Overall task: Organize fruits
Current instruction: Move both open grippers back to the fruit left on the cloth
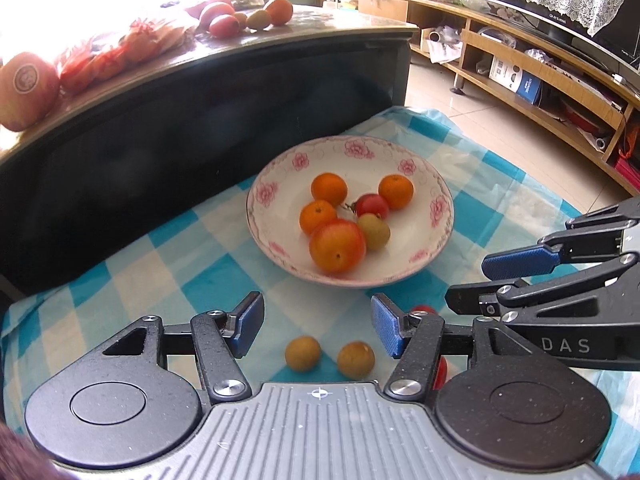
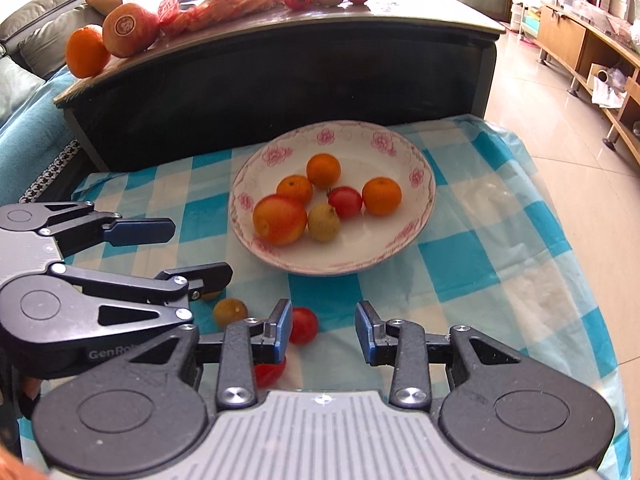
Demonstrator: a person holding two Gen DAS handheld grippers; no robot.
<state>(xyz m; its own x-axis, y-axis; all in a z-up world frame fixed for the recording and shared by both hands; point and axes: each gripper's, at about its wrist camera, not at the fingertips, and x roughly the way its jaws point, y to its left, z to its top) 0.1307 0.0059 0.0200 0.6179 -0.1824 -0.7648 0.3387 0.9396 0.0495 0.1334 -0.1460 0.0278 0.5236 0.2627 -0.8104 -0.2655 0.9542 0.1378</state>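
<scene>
Two longans (image 1: 303,353) lie near, between my left gripper's (image 1: 317,330) spread fingers; my right gripper (image 2: 323,330), also agape and empty, sits beside a tomato (image 2: 303,325).

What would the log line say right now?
left gripper: open, empty | right gripper: open, empty | bowl: six fruits

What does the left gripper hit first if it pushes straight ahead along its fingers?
Likely the near rim of the floral bowl. The left gripper is open and empty; two longans lie on the checked cloth below its fingers, probably passed over. Height above the cloth is unclear.
</scene>
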